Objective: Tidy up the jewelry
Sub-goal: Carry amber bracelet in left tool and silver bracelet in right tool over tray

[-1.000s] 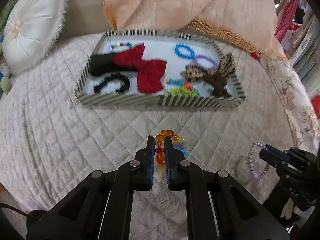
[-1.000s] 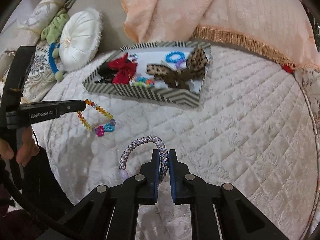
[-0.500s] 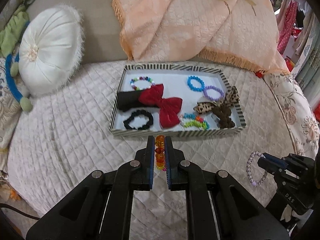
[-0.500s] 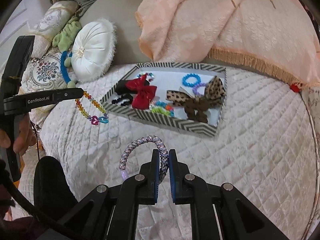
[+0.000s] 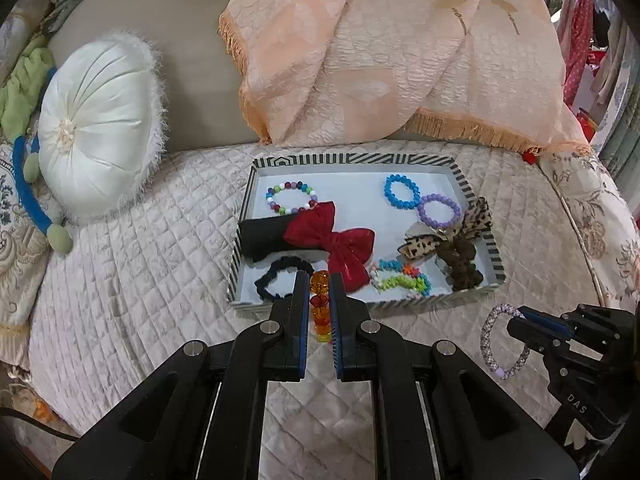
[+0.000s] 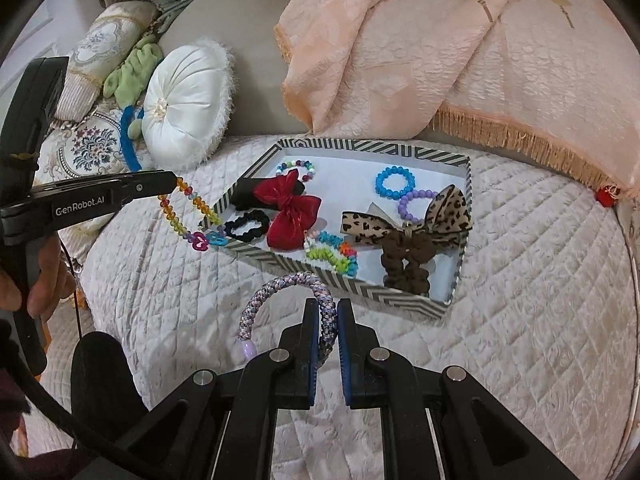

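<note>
A striped tray (image 5: 436, 302) (image 6: 400, 304) lies on the quilted bed and holds bead bracelets, a red bow (image 5: 340, 240) (image 6: 292, 208), a leopard bow (image 6: 404, 224) and a black scrunchie (image 5: 280, 276). My left gripper (image 5: 319, 280) (image 6: 176, 184) is shut on an orange bead bracelet (image 5: 320, 308) (image 6: 188, 216), which hangs in the air just short of the tray's near left corner. My right gripper (image 6: 328, 308) (image 5: 514, 320) is shut on a woven lilac bracelet (image 6: 280, 296) (image 5: 500, 340), lifted off the quilt in front of the tray's near rim.
A round white cushion (image 5: 96, 132) (image 6: 184, 104) and patterned pillows lie left of the tray. A peach fringed blanket (image 5: 380, 52) (image 6: 440, 52) is heaped behind it. A hand (image 6: 36, 280) grips the left gripper's handle. Quilted bedspread (image 5: 132, 280) spreads around the tray.
Both grippers have risen with their bracelets, so the tray and cushion now sit lower and smaller in view. The orange bracelet now hangs by the tray's corner.
</note>
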`<state>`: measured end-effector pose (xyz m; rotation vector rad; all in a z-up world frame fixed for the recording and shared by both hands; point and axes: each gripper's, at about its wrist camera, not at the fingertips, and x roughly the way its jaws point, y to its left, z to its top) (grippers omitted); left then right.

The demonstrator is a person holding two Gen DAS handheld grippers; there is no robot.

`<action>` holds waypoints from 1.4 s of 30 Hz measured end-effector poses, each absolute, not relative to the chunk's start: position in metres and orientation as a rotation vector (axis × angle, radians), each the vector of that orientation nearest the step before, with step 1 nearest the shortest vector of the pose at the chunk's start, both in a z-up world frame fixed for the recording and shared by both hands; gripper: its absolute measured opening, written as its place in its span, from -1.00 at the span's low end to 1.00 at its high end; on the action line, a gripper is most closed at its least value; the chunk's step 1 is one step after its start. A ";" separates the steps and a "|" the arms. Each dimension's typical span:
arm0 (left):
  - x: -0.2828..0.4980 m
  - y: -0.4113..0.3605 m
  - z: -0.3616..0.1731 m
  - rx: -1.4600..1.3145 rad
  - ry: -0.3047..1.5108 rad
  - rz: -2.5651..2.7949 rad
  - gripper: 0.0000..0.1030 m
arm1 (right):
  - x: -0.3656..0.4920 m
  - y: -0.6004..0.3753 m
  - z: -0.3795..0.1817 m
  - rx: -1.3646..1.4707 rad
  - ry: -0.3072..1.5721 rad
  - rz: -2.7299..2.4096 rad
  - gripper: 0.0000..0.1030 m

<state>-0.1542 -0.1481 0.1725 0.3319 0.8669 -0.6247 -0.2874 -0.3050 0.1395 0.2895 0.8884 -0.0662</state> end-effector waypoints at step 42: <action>-0.010 -0.308 0.092 0.337 1.011 -0.616 -0.84 | -0.141 -0.377 0.078 0.399 0.987 -0.106 -0.84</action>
